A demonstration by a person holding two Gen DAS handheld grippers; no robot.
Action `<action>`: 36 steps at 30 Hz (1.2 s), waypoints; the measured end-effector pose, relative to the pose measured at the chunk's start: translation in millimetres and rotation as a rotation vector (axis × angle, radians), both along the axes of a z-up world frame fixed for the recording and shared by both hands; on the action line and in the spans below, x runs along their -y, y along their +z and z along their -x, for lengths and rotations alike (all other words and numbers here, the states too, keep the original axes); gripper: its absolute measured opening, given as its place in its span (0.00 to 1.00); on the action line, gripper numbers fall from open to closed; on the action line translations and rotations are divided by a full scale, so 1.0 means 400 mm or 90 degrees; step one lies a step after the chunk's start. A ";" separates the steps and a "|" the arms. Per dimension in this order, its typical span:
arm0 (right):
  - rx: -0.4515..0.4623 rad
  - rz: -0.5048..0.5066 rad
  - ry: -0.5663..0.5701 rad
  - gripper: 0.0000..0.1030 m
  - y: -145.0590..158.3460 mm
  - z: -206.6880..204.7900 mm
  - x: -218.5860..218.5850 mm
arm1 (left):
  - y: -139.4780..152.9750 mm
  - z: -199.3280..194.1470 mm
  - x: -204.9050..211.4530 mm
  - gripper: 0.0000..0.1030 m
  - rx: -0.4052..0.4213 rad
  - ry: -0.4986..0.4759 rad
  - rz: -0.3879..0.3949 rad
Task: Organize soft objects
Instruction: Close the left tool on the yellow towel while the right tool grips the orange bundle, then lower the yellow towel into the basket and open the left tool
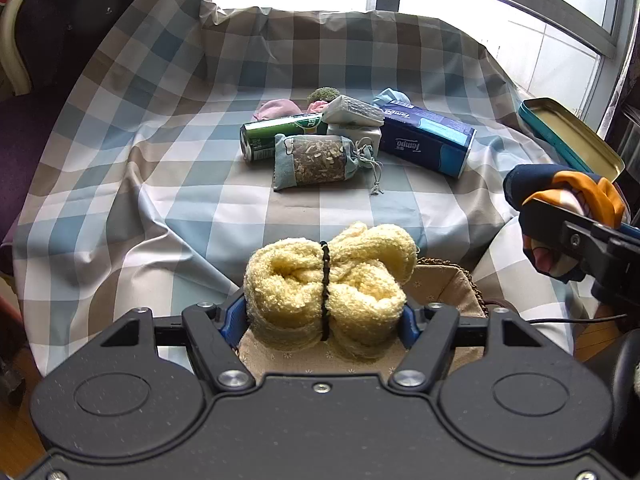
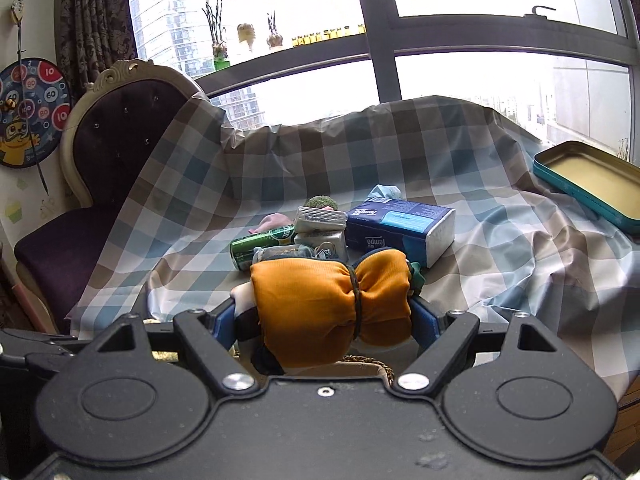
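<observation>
My left gripper [image 1: 324, 316] is shut on a fluffy yellow towel roll [image 1: 296, 280] tied with a black band, held just above a beige fabric-lined basket [image 1: 444, 284]. My right gripper [image 2: 324, 320] is shut on an orange and navy cloth bundle [image 2: 304, 308] tied with a black band; a basket edge [image 2: 368, 362] shows below it. That bundle also shows at the right of the left wrist view [image 1: 560, 192]. A blue sachet bag [image 1: 316, 160], a pink cloth [image 1: 276, 108] and a green fuzzy item [image 1: 324, 94] lie mid-table.
A checked cloth covers the table [image 1: 160, 184]. A green can [image 1: 272, 136], white tissue packs [image 1: 352, 116] and a blue Tempo tissue pack [image 1: 428, 140] lie in the middle. An open teal tin [image 1: 568, 136] sits at the right. A purple chair [image 2: 108, 168] stands at the left.
</observation>
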State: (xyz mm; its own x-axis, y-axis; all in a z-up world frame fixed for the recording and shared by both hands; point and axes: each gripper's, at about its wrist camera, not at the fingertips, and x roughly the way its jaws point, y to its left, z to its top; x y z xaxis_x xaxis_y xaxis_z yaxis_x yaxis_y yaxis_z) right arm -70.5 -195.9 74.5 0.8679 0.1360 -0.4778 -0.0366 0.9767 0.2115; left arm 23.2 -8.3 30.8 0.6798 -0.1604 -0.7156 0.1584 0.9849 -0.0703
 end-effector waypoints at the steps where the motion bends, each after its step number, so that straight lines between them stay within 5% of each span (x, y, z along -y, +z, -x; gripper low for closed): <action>1: 0.002 0.002 0.002 0.80 0.001 0.020 -0.002 | -0.001 0.008 -0.003 0.63 0.000 0.006 0.003; 19: -0.093 0.003 -0.005 0.81 -0.067 0.064 -0.003 | -0.110 0.043 -0.018 0.64 -0.100 0.041 -0.007; 36: -0.189 0.058 0.043 0.81 -0.119 0.015 -0.052 | -0.127 0.033 -0.026 0.67 -0.123 0.056 -0.010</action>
